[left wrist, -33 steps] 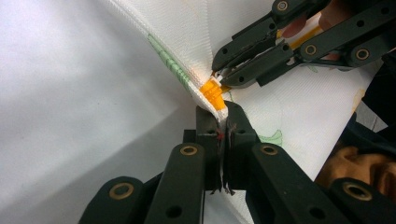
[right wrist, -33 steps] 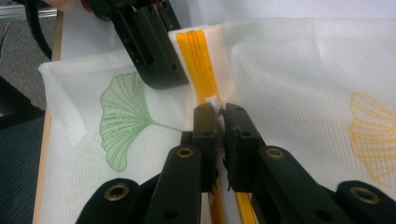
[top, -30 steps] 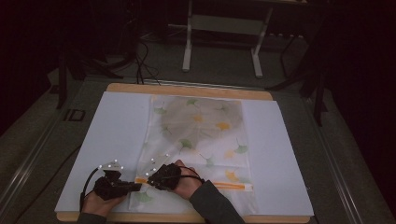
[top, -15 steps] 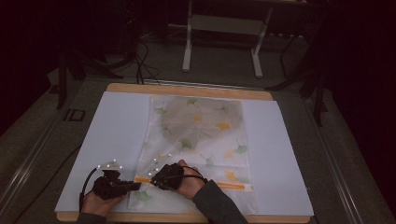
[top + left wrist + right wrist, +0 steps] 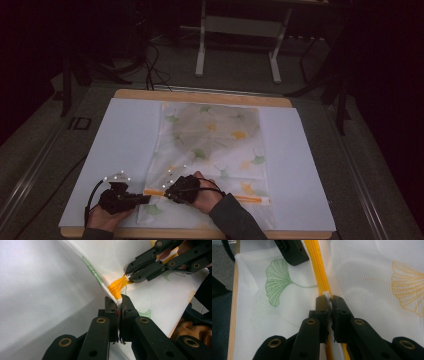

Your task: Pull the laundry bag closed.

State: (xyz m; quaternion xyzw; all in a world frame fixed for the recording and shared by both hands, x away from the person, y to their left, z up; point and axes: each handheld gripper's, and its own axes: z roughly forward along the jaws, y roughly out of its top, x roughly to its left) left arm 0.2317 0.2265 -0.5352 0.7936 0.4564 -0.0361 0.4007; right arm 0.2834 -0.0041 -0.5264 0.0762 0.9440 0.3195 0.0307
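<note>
A white mesh bag (image 5: pixel 215 140) printed with green and yellow ginkgo leaves lies flat on a white sheet (image 5: pixel 120 145). An orange zipper (image 5: pixel 250 199) runs across its near end. My left gripper (image 5: pixel 147 198) is shut on the bag's corner at the zipper's end (image 5: pixel 116 287), the fabric pinched between its jaws (image 5: pixel 119 301). My right gripper (image 5: pixel 167 192) is shut on the zipper (image 5: pixel 318 260) a little further along; a small white piece sits between its jaws (image 5: pixel 329 300). In the left gripper view the right gripper (image 5: pixel 130 277) shows close ahead, and in the right gripper view the left gripper (image 5: pixel 292 250) shows at the top.
The sheet covers a wooden table whose front edge (image 5: pixel 200 233) lies just below my hands. Beyond the far edge stand a metal frame's legs (image 5: pixel 237 45) and cables (image 5: pixel 150 65) on a dark floor.
</note>
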